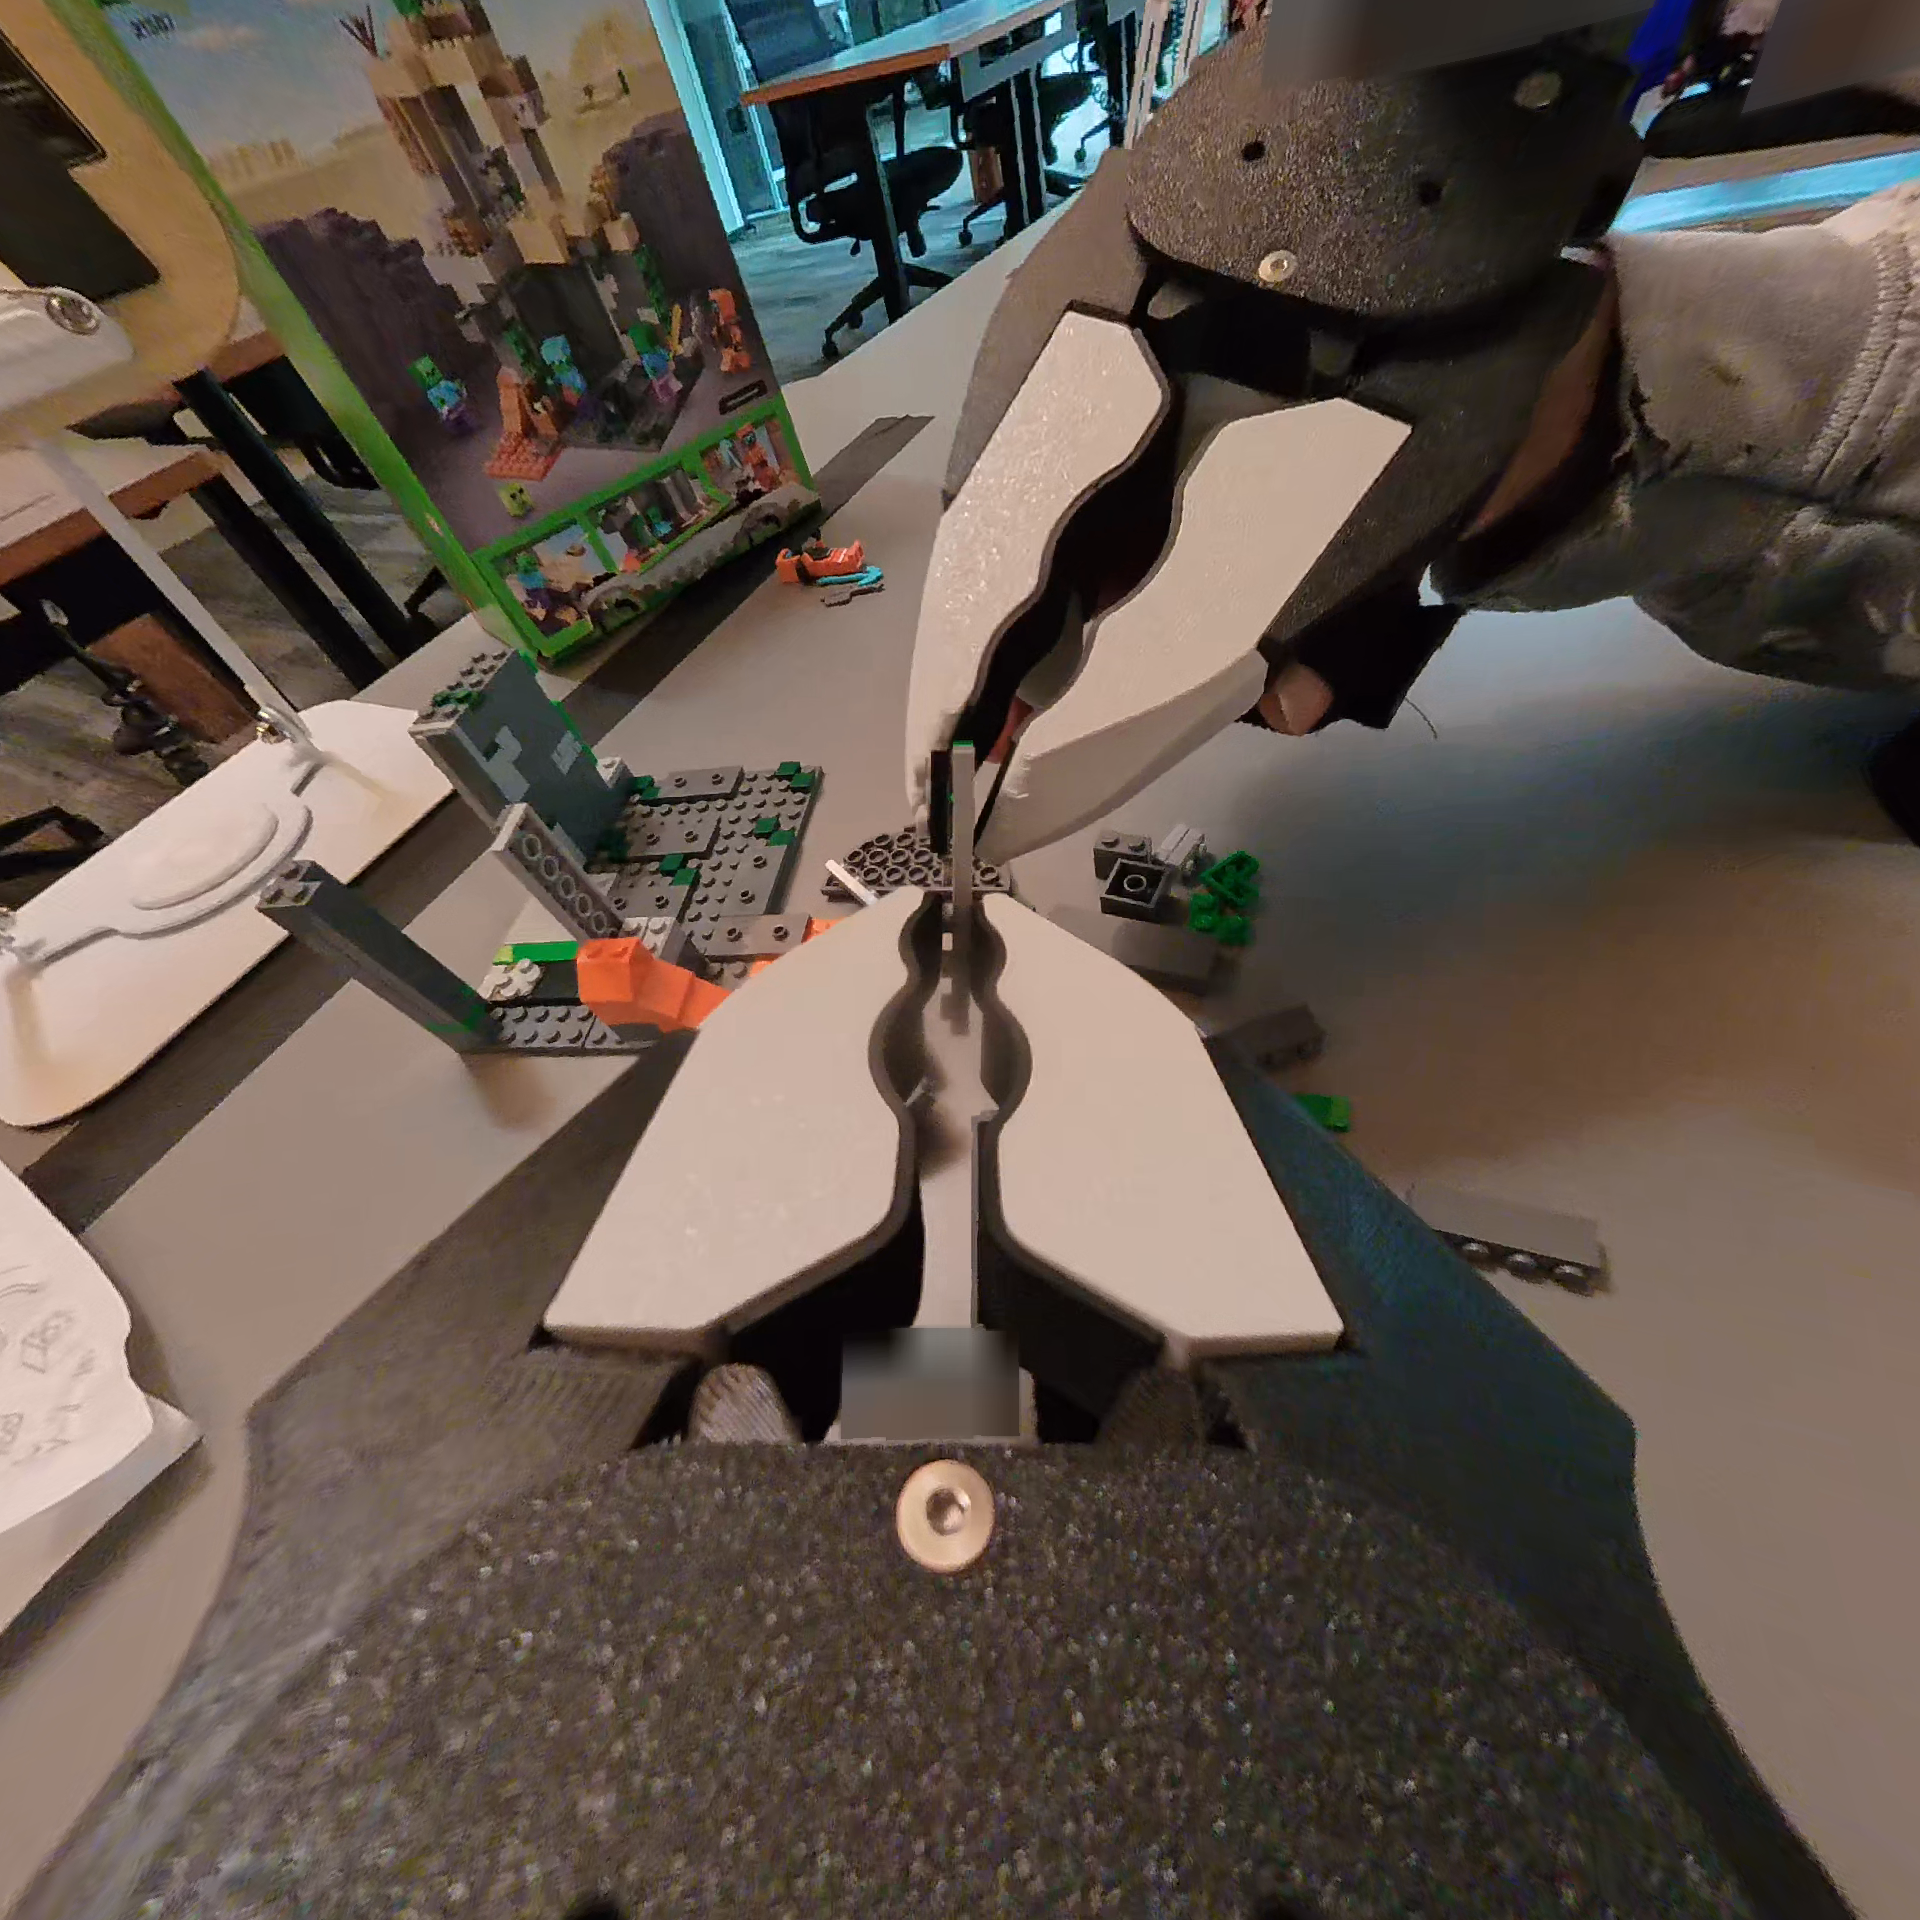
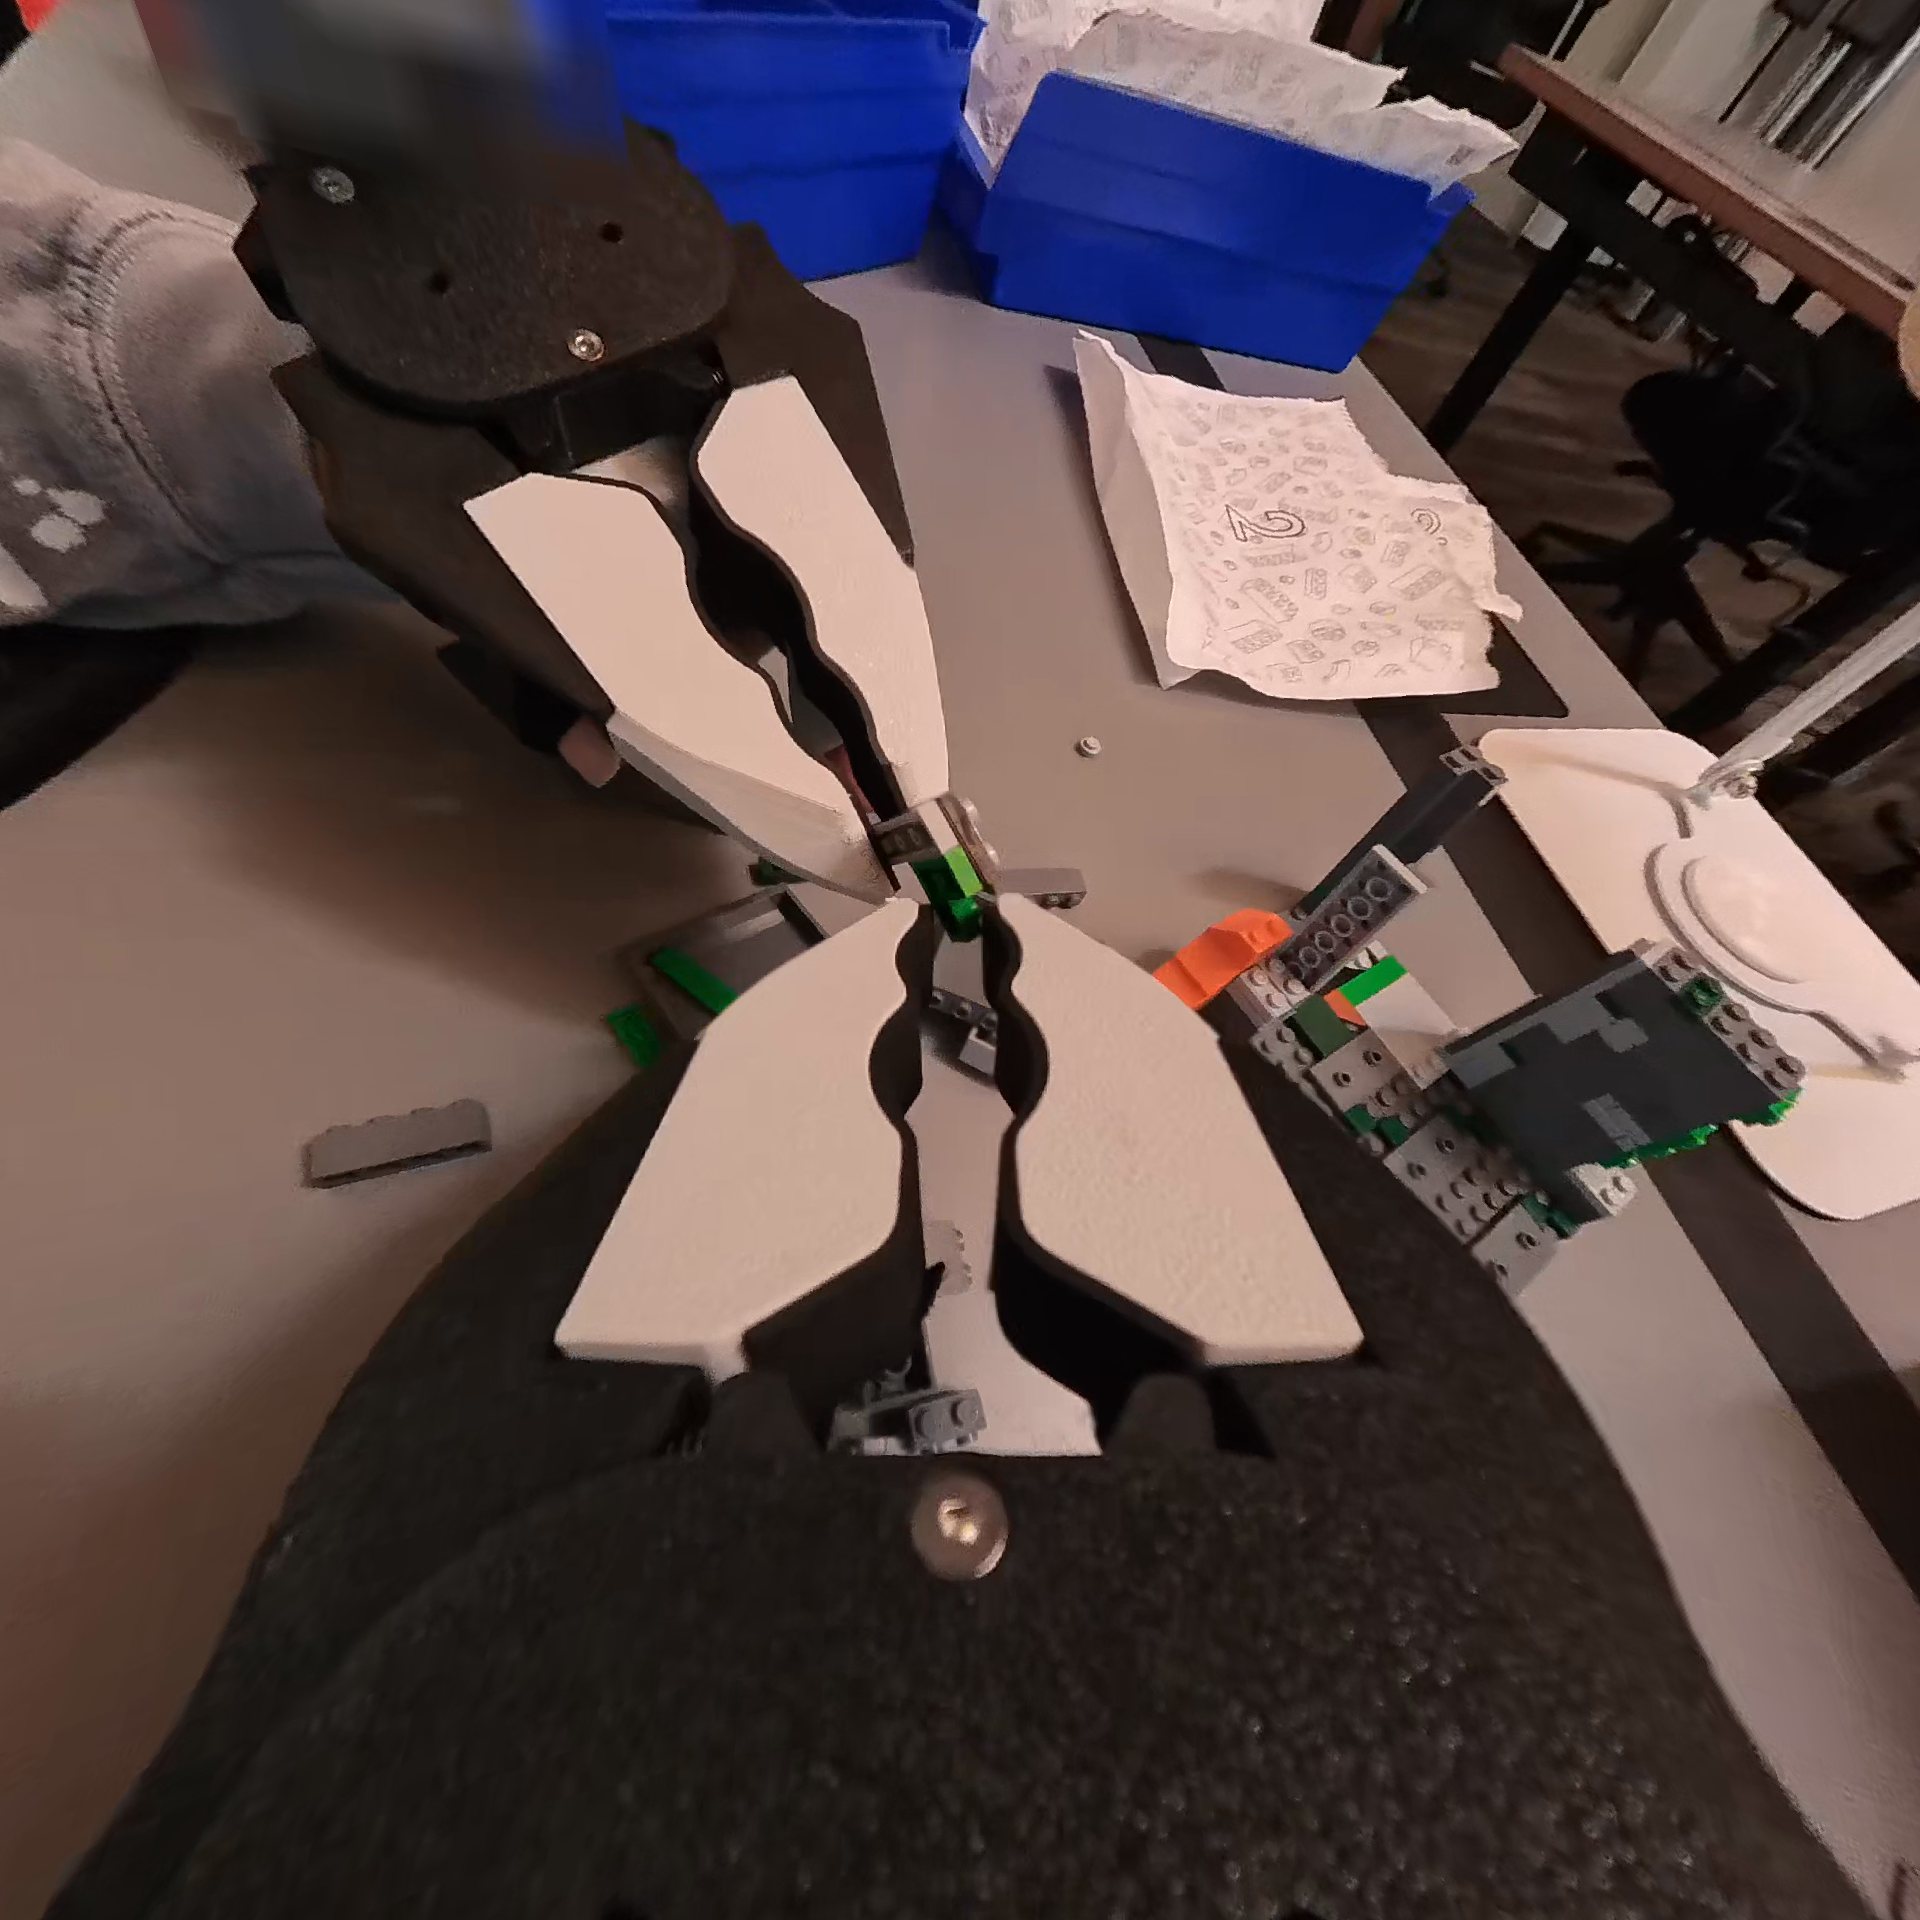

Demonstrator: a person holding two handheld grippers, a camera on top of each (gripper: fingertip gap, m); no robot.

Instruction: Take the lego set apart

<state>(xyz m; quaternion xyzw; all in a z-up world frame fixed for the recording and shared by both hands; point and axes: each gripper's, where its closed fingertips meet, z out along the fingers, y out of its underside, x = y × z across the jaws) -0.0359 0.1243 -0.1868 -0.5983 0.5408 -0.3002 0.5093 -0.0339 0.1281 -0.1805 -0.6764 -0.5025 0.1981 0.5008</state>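
Both grippers hold one small lego stack above the grey table. My left gripper (image 1: 956, 904) is shut on its thin grey plate (image 1: 963, 821), seen edge-on. My right gripper (image 2: 956, 914) is shut on the stack's green piece (image 2: 951, 894). The right gripper (image 1: 966, 816) reaches in from the upper right in the left wrist view. The left gripper (image 2: 904, 831) comes in from the upper left in the right wrist view. The half-dismantled lego build (image 1: 675, 862) (image 2: 1507, 1091), with grey base plates, a dark wall and an orange part, lies beside them.
Loose grey bricks (image 1: 1138, 878) (image 2: 400, 1143) and green bits (image 1: 1226, 894) lie around the grippers. The set's box (image 1: 520, 312) stands behind. A white stand base (image 2: 1714, 914), a torn paper bag (image 2: 1299, 540) and blue bins (image 2: 1195, 208) sit farther off. The grippers are tip to tip, or close to it. My right gripper's tips are some 15 cm from the half-dismantled lego build (image 1: 675, 862). It is also in sight in the right wrist view (image 2: 1390, 1131).
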